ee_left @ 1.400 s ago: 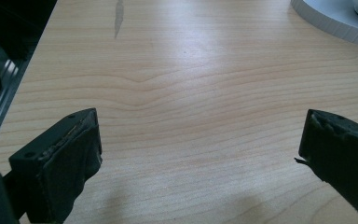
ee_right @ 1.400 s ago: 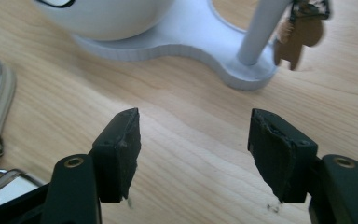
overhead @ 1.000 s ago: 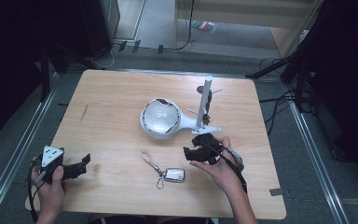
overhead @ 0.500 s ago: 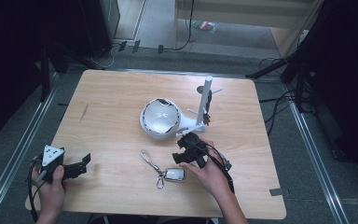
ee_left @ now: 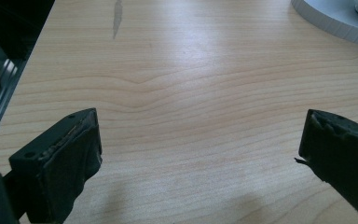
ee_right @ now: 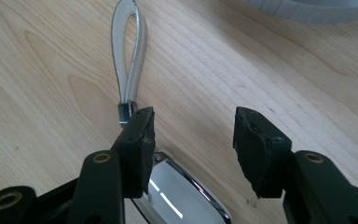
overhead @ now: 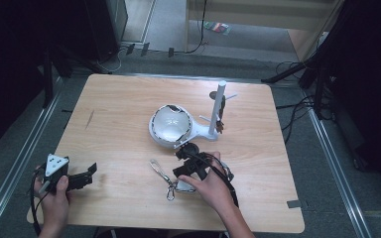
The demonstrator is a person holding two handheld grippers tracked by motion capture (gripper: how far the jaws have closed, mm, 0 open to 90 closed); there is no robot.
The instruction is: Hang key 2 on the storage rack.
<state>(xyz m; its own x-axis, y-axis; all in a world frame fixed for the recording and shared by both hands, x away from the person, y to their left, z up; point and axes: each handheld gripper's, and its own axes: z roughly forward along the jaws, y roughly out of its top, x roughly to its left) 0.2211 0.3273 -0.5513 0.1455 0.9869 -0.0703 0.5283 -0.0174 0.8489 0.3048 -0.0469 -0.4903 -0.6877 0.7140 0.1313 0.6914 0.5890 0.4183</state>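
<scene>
Right gripper view shows the right hand-held gripper (ee_right: 193, 140) about half open above the key fob (ee_right: 182, 196); its jaws have just been closing, but the pads do not press on the fob yet, so nothing is held. The fob lies flat on the bench (ee_right: 37, 93), under the left jaw more than between both. I think the jaws can close off-centre and pinch only one edge, so the smooth chrome body slips or turns away. The fob's long axis runs from the gripper outward to the strap loop (ee_right: 129, 56), which points away toward the white lamp base (overhead: 171, 126). The left hand-held gripper (ee_left: 200, 154) rests wide open and empty.
</scene>
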